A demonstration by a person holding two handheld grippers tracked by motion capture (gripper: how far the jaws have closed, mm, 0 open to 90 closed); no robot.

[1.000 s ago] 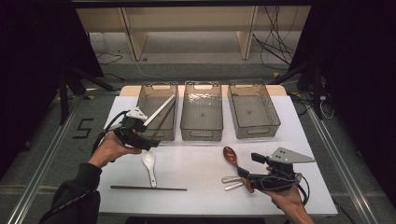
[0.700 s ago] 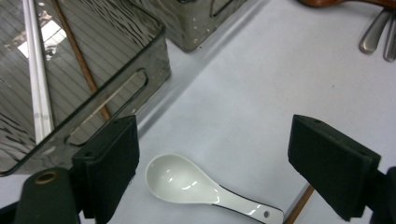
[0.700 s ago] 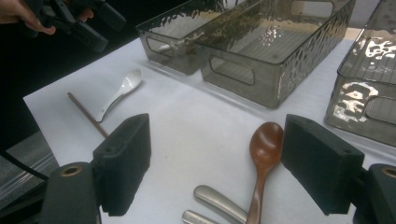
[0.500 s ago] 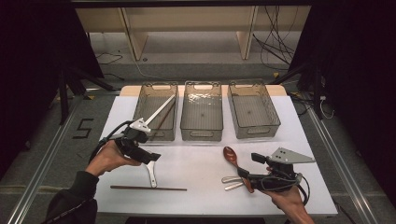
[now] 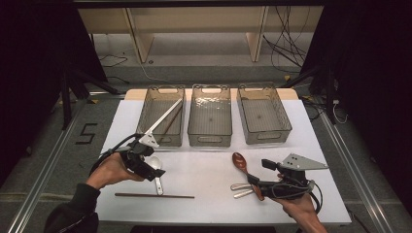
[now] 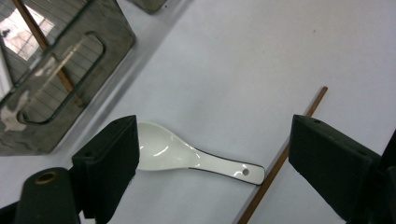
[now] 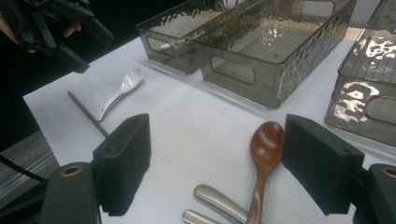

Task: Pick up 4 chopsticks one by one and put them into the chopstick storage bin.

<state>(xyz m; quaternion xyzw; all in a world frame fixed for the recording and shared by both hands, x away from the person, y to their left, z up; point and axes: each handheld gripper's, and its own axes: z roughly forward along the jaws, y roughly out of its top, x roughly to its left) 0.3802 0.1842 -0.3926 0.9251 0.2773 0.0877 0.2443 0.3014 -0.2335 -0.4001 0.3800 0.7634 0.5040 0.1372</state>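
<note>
Left claw: jaws spread wide, hovering over white ceramic spoon, which lies flat on the white surface between them, untouched; brown chopstick just beside spoon's handle end. Right claw: jaws wide apart, gripping nothing, above brown wooden spoon and two metal handles. Beyond: three clear bins in a row; left bin holds a chopstick

A glossy white spoon with a dark-edged handle, a reddish-brown wooden spoon, a brown chopstick, and smoky-grey rippled bins sit on a white table.
</note>
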